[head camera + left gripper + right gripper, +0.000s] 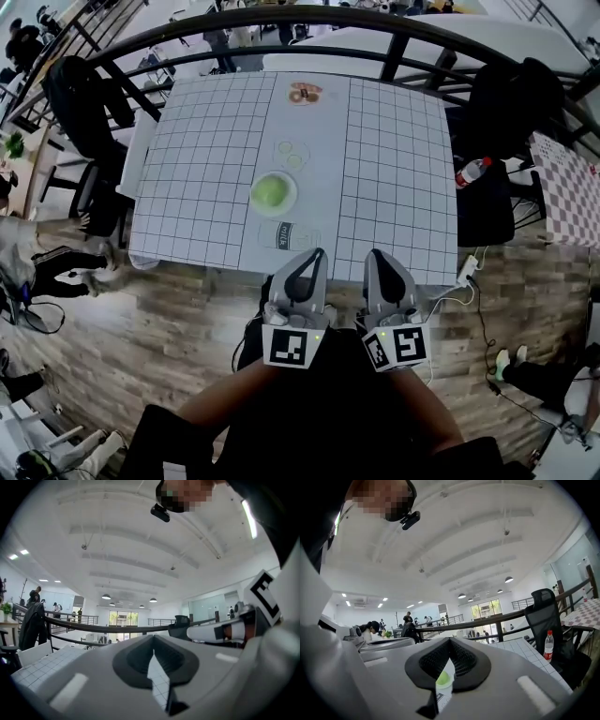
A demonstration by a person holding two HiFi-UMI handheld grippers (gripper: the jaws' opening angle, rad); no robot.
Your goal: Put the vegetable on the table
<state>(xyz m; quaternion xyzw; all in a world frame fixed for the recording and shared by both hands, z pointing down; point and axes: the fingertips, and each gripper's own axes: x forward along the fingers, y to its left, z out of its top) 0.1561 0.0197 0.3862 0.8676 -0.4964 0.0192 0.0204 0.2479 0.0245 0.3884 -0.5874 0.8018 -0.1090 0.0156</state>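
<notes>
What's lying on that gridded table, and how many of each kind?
Green vegetable: 1
White plate under it: 1
Milk carton: 1
Brown food at the far edge: 1
Clear ware: too faint to count
Total: 4, plus the clear ware

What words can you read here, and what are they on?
"milk": on the pale carton lying on the table, near its front edge.
Red label on the bottle: too small to read.
Cubes on the left gripper and right gripper: black-and-white patterns, no words.
</notes>
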